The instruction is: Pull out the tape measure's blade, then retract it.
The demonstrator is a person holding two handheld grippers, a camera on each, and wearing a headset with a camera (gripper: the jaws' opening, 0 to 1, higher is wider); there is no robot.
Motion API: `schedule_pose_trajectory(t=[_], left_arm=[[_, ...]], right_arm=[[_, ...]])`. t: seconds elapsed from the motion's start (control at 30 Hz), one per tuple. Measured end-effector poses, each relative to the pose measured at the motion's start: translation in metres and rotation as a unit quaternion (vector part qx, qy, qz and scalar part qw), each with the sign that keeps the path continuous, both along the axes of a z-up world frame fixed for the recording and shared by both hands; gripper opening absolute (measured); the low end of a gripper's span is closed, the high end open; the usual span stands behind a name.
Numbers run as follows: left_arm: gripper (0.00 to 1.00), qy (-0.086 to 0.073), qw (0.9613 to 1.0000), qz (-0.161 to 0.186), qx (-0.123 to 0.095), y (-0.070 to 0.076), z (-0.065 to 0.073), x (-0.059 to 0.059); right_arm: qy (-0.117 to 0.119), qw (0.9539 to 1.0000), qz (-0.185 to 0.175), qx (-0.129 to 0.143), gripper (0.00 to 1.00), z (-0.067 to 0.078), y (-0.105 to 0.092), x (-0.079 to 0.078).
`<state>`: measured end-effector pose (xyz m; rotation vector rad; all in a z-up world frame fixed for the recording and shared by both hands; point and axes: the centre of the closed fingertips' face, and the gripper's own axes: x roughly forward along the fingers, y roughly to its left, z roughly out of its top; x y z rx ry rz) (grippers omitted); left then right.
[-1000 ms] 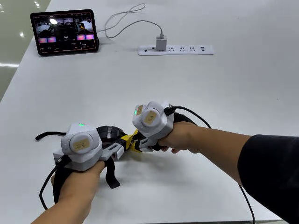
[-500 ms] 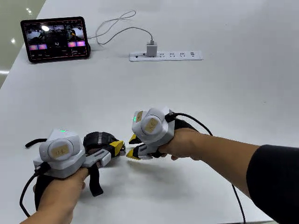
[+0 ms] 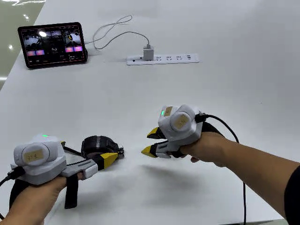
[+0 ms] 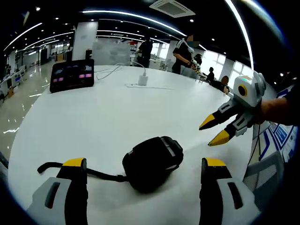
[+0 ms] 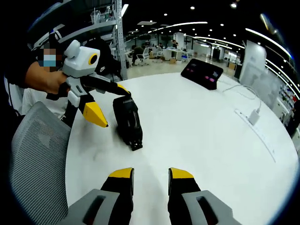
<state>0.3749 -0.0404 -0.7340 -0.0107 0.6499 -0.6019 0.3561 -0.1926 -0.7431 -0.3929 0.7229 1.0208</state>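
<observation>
Right tongs (image 3: 150, 142) pulled away, tape measure (image 3: 98, 143) between left tongs (image 4: 144, 164)

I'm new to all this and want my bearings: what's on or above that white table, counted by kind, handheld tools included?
Handheld grippers: 2 (left gripper, right gripper)
Tape measure: 1
Tablet: 1
Power strip: 1
Charger with cable: 1
Total: 6
</observation>
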Motion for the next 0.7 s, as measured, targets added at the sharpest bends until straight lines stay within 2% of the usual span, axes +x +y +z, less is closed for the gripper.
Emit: schedule_pose_trajectory(t=[0.1,0.17,0.2,0.23,0.27,0.3,0.37,0.5,0.7], left_arm=[[0.99,0.007,0.9998,-0.016,-0.001,0.004,0.002,-0.002],[0.99,0.001,0.9994,-0.033,0.009,0.008,0.004,-0.004],[0.99,0.004,0.9989,-0.045,0.012,0.009,0.005,-0.007],[0.99,0.005,0.9982,-0.06,0.005,0.008,0.007,-0.01],[0.99,0.0,0.9981,-0.062,0.008,0.011,0.008,-0.01],[0.99,-0.004,0.997,-0.073,0.024,0.016,0.007,-0.011],[0.99,-0.004,0.996,-0.087,0.021,0.018,0.009,-0.014],[0.99,0.008,0.994,-0.107,0.022,0.029,0.008,-0.021],[0.99,0.005,0.991,-0.128,0.039,0.04,0.006,-0.025]], right_arm=[[-0.001,0.9998,-0.016,0.007,0.28,0.006,-0.013,-0.003],[-0.003,0.9997,-0.024,0.01,0.3,0.01,-0.022,-0.007],[-0.002,0.9995,-0.03,0.011,0.31,0.011,-0.027,-0.009],[-0.001,0.9993,-0.036,0.012,0.33,0.01,-0.031,-0.011],[0.0,0.9991,-0.039,0.013,0.35,0.011,-0.035,-0.012],[0.0,0.9989,-0.044,0.014,0.36,0.011,-0.041,-0.015],[-0.003,0.9986,-0.051,0.012,0.39,0.012,-0.049,-0.019],[-0.007,0.9976,-0.068,0.011,0.43,0.015,-0.067,-0.024],[-0.008,0.9957,-0.091,0.016,0.5,0.02,-0.089,-0.029]])
